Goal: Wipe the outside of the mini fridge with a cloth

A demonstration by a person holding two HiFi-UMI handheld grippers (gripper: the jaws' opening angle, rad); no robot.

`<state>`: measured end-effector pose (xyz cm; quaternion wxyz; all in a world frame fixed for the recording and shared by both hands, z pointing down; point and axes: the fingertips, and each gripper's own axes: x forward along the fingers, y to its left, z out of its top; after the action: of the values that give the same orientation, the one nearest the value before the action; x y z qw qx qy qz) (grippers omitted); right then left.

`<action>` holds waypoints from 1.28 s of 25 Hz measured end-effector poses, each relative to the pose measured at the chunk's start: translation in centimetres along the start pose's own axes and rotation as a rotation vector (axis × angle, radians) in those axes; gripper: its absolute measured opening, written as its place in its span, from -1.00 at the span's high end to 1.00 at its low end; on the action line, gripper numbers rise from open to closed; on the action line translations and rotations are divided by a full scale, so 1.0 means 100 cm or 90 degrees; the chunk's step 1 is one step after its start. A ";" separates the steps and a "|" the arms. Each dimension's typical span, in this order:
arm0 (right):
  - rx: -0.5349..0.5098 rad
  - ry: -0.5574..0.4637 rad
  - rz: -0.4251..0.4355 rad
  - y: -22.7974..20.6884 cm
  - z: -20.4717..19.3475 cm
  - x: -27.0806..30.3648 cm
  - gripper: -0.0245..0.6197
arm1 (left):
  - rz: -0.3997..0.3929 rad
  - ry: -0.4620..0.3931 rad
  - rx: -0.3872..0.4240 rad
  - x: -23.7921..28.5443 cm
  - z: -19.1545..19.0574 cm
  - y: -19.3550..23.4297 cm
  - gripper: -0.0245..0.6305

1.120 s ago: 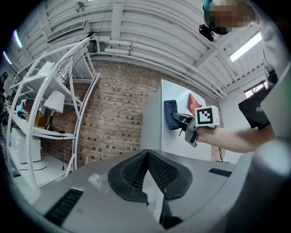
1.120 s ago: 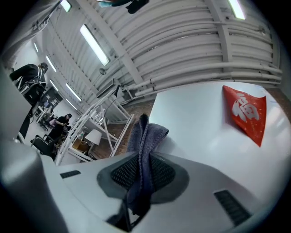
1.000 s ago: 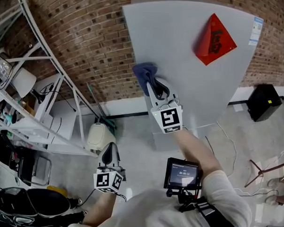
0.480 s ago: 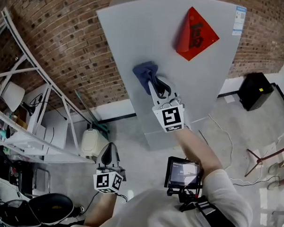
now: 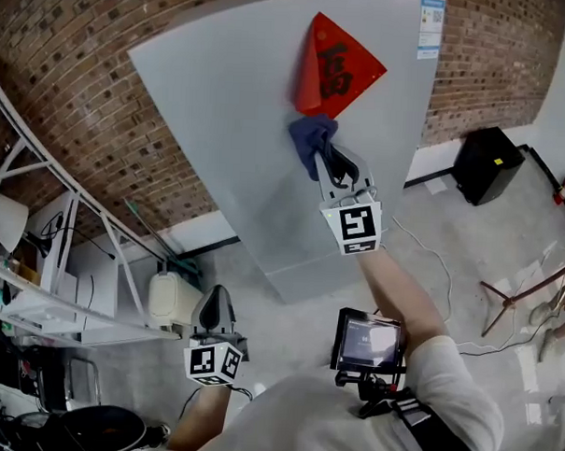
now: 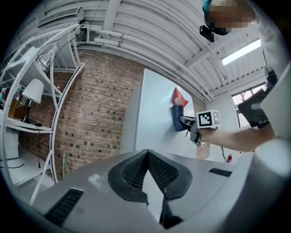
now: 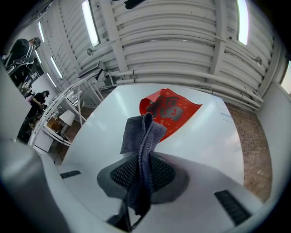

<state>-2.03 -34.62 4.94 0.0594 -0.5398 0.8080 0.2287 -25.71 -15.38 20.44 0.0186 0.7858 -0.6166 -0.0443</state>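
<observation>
Head view: left gripper (image 5: 217, 301) low by the torso, jaws together, nothing between them. Right gripper (image 5: 327, 161) clamped on blue cloth (image 5: 311, 137); cloth against grey mini fridge (image 5: 221, 124) door, at lower edge of red paper diamond (image 5: 334, 68).

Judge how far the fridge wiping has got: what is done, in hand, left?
Done: the right tongs are shut on the blue cloth. In hand: the cloth is against the grey fridge door, just below the red decoration. Left: the door shows no wiped trace, so coverage cannot be judged. The left tongs hang shut and empty.
</observation>
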 end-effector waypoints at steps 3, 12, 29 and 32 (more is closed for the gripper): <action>0.000 0.010 -0.023 -0.029 -0.007 -0.005 0.73 | -0.014 0.002 0.001 0.013 0.000 -0.013 0.95; -0.006 0.040 -0.070 -0.098 -0.032 -0.017 0.73 | -0.040 0.007 -0.001 0.044 -0.005 -0.047 0.95; -0.022 0.051 -0.170 -0.228 -0.062 -0.033 0.73 | -0.039 -0.005 -0.010 0.086 -0.007 -0.083 0.95; -0.015 0.055 -0.188 -0.244 -0.068 -0.036 0.73 | -0.037 -0.005 -0.012 0.087 -0.008 -0.085 0.95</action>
<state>22.42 -42.16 4.76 0.0511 -0.6630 0.7186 0.2034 -15.33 -21.85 20.07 0.0223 0.8030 -0.5931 -0.0539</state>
